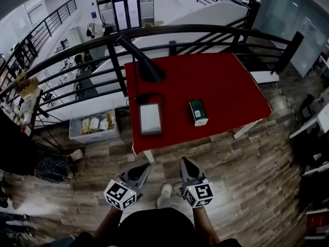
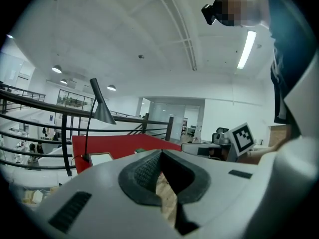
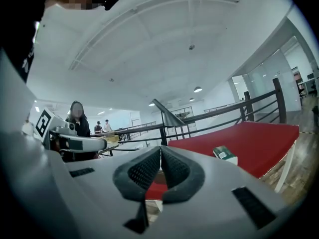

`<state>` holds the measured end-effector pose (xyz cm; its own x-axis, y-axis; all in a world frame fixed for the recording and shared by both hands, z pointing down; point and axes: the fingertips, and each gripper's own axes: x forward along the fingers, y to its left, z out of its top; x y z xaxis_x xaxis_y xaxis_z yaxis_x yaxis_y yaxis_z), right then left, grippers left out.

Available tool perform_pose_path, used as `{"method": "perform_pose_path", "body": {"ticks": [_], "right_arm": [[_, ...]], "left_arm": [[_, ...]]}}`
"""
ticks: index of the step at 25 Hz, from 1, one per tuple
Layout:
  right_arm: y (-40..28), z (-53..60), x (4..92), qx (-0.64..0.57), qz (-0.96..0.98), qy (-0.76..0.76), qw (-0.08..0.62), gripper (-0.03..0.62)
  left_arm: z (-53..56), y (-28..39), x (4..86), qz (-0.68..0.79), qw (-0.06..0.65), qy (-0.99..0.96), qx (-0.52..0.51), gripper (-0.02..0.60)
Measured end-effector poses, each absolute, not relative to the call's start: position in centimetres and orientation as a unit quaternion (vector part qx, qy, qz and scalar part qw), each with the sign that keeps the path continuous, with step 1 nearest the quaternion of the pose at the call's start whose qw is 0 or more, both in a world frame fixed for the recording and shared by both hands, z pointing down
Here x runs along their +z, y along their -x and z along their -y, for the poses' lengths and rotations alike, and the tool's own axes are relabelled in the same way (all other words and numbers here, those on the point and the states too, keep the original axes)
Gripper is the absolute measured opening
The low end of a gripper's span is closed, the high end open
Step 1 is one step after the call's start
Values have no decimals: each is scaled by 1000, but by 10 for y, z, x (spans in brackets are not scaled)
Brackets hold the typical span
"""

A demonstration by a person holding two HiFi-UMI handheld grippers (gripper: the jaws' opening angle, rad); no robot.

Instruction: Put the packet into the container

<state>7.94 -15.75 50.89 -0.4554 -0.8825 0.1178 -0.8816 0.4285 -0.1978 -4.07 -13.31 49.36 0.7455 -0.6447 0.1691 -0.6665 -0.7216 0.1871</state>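
Observation:
A green and white packet [image 1: 198, 112] lies on the red table [image 1: 226, 86], right of centre. To its left sits the container [image 1: 150, 119], a flat white box with a dark rim. Both grippers hang over the wooden floor, short of the table's near edge. My left gripper [image 1: 148, 165] points toward the container, and its jaws meet at the tip with nothing between them. My right gripper [image 1: 183, 160] is shut and empty too. The left gripper view shows its jaws [image 2: 160, 152] with the container [image 2: 101, 158] beyond. The right gripper view shows the packet [image 3: 225, 154] past its jaws [image 3: 161, 148].
A black desk lamp [image 1: 146, 66] stands at the table's far left, its base just behind the container. A black railing [image 1: 118, 68] runs behind the table. A clear bin [image 1: 95, 126] sits on the floor left of the table. People stand in the distance.

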Motion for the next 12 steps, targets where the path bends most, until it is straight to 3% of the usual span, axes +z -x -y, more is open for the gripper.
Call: {"method": "perform_pose_path", "body": {"ticks": [12], "right_arm": [[-120, 256, 547, -136, -841, 522, -34, 23]], "left_arm": [[219, 8, 512, 356, 128, -923, 75, 8]]}}
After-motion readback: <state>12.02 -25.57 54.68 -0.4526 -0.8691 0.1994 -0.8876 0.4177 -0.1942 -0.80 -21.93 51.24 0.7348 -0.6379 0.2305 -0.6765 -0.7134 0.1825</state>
